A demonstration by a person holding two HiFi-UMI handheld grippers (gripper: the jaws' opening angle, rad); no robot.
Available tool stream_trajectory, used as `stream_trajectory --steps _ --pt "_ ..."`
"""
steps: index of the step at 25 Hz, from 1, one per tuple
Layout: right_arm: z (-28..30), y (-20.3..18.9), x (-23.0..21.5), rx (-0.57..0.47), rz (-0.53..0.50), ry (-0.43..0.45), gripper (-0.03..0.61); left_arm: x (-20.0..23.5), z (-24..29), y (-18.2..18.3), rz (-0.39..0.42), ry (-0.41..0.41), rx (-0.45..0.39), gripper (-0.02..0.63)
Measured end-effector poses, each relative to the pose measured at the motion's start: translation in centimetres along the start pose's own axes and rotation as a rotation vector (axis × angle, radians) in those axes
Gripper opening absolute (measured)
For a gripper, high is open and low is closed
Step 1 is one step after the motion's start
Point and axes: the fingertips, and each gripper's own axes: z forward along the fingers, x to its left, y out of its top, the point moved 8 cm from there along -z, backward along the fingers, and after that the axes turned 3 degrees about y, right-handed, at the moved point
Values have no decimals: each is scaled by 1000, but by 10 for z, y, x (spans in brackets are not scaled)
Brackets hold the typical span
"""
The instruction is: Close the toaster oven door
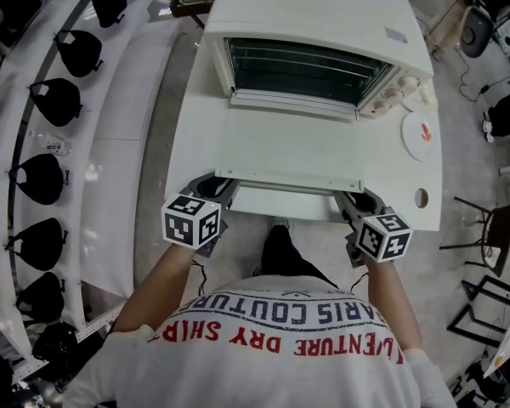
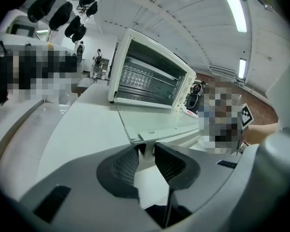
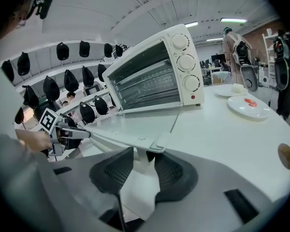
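Fingers (image 2: 124,166) of left gripper (image 2: 146,150): clenched on the left end of the handle (image 1: 289,183).
Right gripper (image 3: 144,153): likewise, on the right end.
Door (image 1: 289,143): dropped flat, hinged at its far edge below the toaster oven (image 1: 314,7) mouth.
Handle: runs crosswise along the near edge, both hands equally near.
Likely move: swing up and away.

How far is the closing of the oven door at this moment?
Done: the left claw and right claw each grip one end of the handle. In hand: the grip only; the door lies fully open, flat. Left: swinging it up shut against the toaster oven.
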Motion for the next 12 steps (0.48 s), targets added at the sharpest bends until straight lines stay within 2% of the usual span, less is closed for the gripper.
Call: stream_trajectory --steps 12 --pt "-7 9 3 -40 13 5 133 -3 -10 11 -7 11 -30 112"
